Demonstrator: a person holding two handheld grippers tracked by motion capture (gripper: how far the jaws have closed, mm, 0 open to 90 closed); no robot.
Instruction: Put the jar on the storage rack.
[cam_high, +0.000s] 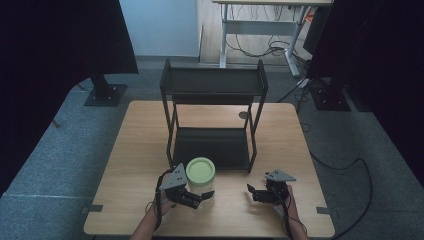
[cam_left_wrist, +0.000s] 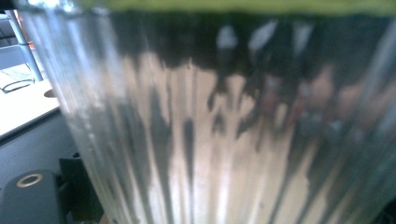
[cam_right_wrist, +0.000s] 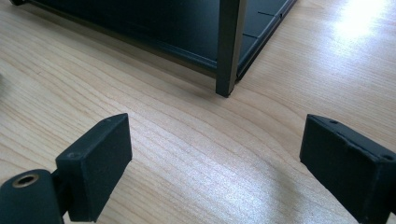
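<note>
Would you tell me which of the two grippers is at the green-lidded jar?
The left gripper: its jaws reach the ribbed clear jar, while the right gripper hangs open over bare table.

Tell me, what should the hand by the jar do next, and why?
Probably close the left gripper gently on the jar. Its jaws already reach around the jar's clear wall, which fills the left gripper view. The jar stands just before the shelf; the right gripper waits open, apart.
</note>
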